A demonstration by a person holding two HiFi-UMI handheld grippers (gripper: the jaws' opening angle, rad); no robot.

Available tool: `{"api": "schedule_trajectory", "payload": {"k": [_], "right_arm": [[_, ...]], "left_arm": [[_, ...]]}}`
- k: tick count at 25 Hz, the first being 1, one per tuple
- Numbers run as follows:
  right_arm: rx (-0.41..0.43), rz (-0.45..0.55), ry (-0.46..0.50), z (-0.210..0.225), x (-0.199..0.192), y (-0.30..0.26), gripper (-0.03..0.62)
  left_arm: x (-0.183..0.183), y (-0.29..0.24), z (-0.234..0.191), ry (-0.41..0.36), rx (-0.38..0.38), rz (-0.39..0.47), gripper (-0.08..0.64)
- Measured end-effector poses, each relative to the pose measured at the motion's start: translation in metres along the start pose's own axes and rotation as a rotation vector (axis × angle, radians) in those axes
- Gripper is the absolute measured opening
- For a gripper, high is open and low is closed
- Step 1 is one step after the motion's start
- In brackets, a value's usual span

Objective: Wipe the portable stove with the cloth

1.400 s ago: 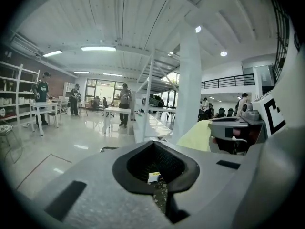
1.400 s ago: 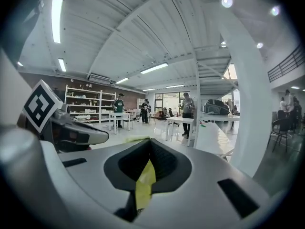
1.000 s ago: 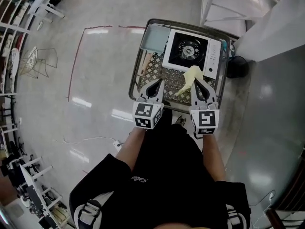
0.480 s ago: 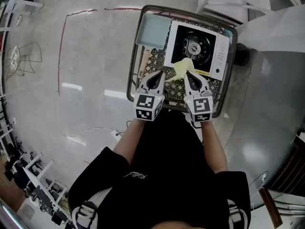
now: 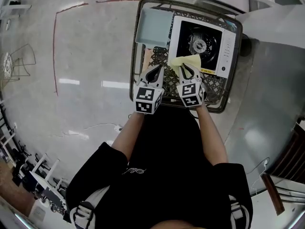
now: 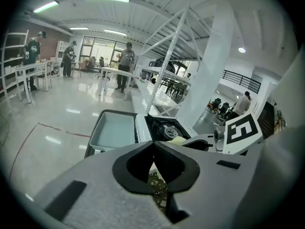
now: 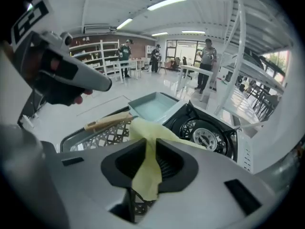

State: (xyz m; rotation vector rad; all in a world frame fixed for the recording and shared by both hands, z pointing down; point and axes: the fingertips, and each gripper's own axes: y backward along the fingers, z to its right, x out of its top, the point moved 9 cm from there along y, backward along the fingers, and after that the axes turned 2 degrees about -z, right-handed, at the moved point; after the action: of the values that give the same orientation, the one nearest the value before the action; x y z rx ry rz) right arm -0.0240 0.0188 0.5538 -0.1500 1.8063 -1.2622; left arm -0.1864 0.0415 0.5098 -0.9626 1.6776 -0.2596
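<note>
Right hand-held gripper (image 5: 187, 69), jaws just easing open yet gripping the cloth (image 5: 183, 61), has lowered it to the stove (image 5: 225, 46); wiping can start.

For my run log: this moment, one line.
right gripper: pinching cloth, jaws just eased open | cloth: on stove edge | left gripper: shut, empty

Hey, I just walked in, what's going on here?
A person stands over a lattice table with a gripper in each hand. The right gripper pinches a yellow cloth at the near edge of the portable stove; its jaws have just eased open slightly, the cloth between them. The left gripper is shut and empty beside it. Whether the cloth touches the stove I cannot tell.
</note>
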Motion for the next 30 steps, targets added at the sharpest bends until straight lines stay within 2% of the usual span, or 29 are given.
{"api": "schedule_trajectory", "payload": {"k": [2, 4, 7, 10, 12, 13, 15, 20, 26, 28, 30], "right_arm": [[-0.009, -0.054, 0.032, -0.003, -0.004, -0.009, 0.182], [-0.038, -0.09, 0.054, -0.003, -0.006, -0.014, 0.227], [-0.074, -0.122, 0.04, 0.0, -0.01, -0.018, 0.25], [-0.056, -0.124, -0.017, 0.002, -0.015, -0.023, 0.249], [-0.045, -0.112, -0.016, 0.0, -0.016, -0.021, 0.224], [-0.047, -0.106, -0.005, -0.002, -0.015, -0.02, 0.193], [-0.061, -0.09, 0.012, -0.005, -0.015, -0.018, 0.055], [-0.019, -0.017, -0.004, -0.015, -0.01, -0.017, 0.044], [0.027, 0.017, 0.038, -0.024, -0.003, -0.025, 0.048], [0.048, 0.008, 0.072, -0.027, -0.004, -0.028, 0.067], [0.065, -0.008, 0.145, -0.031, -0.006, -0.03, 0.117]], "left_arm": [[-0.001, -0.003, -0.003, -0.003, -0.018, -0.011, 0.017], [-0.002, -0.006, -0.006, -0.005, -0.038, -0.023, 0.017], [-0.006, -0.011, -0.009, -0.003, -0.067, -0.044, 0.017], [-0.012, -0.018, -0.012, -0.013, -0.081, -0.066, 0.016], [-0.016, -0.022, -0.013, -0.023, -0.081, -0.077, 0.017], [-0.019, -0.023, -0.013, -0.029, -0.08, -0.082, 0.017], [-0.023, -0.025, -0.013, -0.037, -0.076, -0.088, 0.017], [-0.031, -0.03, -0.014, -0.033, -0.049, -0.089, 0.017], [-0.038, -0.023, -0.016, -0.008, -0.015, -0.073, 0.017], [-0.039, -0.021, -0.018, -0.002, 0.003, -0.073, 0.017], [-0.04, -0.02, -0.019, -0.004, 0.019, -0.078, 0.017]]}}
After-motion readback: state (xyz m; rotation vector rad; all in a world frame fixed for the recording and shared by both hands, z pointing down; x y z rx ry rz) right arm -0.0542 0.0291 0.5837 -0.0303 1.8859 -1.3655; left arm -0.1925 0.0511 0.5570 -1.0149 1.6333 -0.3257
